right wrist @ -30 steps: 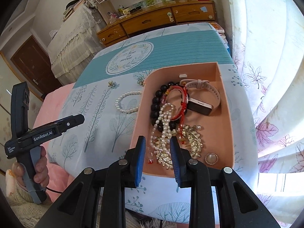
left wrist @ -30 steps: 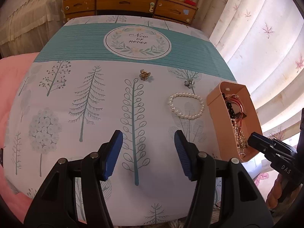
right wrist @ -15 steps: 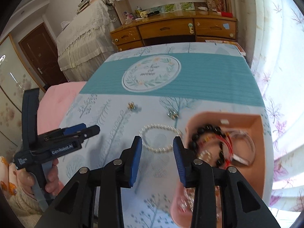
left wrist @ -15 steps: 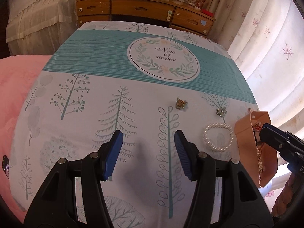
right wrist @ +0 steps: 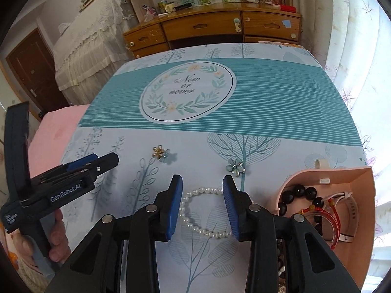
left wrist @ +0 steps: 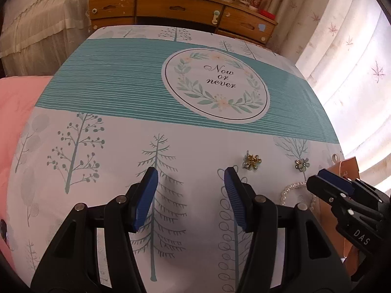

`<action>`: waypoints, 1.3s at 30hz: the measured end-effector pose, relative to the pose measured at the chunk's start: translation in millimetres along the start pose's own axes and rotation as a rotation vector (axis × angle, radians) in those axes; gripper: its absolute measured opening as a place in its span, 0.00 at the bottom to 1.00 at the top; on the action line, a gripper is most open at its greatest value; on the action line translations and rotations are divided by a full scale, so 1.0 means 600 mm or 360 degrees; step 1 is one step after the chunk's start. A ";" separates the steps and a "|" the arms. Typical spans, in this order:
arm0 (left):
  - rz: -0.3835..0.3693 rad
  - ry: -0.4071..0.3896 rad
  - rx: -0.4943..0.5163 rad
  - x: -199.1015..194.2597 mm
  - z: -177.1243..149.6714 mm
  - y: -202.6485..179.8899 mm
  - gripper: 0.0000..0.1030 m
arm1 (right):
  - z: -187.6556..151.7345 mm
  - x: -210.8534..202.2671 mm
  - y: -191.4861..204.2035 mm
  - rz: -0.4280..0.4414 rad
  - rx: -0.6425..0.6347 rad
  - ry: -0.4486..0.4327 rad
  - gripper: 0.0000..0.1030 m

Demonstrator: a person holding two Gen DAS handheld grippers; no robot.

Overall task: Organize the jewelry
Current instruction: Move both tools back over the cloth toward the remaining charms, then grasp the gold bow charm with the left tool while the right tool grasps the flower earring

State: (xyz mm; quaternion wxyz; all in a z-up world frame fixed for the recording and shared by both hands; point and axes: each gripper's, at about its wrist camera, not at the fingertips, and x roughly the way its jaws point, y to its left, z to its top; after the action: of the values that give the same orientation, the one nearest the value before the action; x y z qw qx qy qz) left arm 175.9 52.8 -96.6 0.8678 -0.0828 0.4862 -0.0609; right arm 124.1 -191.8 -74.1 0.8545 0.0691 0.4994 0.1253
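A white pearl bracelet [right wrist: 204,191] lies on the tree-print cloth, and my right gripper [right wrist: 202,206] is open above it with a jaw on either side. A gold flower ornament [right wrist: 159,151] and a pale blue flower ornament [right wrist: 235,167] lie beyond it. The pink box [right wrist: 361,178] at the right holds a black bead bracelet [right wrist: 298,194], red bangles and a white watch. My left gripper [left wrist: 190,199] is open and empty over bare cloth; the gold ornament [left wrist: 251,162], blue ornament [left wrist: 302,164] and pearls [left wrist: 290,188] lie to its right.
A wooden dresser [right wrist: 215,28] with clutter stands past the far edge of the table. Curtains [right wrist: 354,36] hang along the right side. A pink blanket [left wrist: 17,102] lies at the left. A small white roll [right wrist: 319,163] sits behind the box.
My right gripper has moved left from over the pink box to over the pearl bracelet and opened wider. My left gripper has swung left, away from the box.
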 end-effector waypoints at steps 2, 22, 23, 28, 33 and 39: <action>-0.0046 0.0018 0.0036 0.010 0.006 -0.004 0.52 | -0.003 0.007 -0.001 -0.0028 -0.0003 0.0002 0.34; -0.0187 0.0110 0.0390 0.062 0.026 -0.087 0.52 | 0.039 0.082 -0.012 -0.0310 -0.0045 0.0051 0.34; -0.0183 0.0117 0.0399 0.064 0.025 -0.089 0.52 | 0.042 0.083 -0.010 -0.0325 -0.0056 0.0055 0.34; -0.0164 0.0144 0.0431 0.081 0.024 -0.098 0.52 | 0.060 0.091 -0.015 -0.0309 -0.0095 0.0117 0.34; -0.0131 0.0118 0.0464 0.087 0.025 -0.108 0.52 | 0.067 0.075 -0.017 -0.0277 -0.0181 0.0136 0.34; -0.0098 0.0086 0.0472 0.088 0.027 -0.111 0.18 | 0.062 0.080 -0.014 -0.0264 -0.0283 0.0211 0.34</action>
State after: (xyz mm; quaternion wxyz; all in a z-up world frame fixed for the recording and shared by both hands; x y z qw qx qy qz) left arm 215.7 -20.9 -119.0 0.8547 0.0331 0.4924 -0.1609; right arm 180.5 -186.0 -98.0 0.8298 -0.0567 0.5457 0.1022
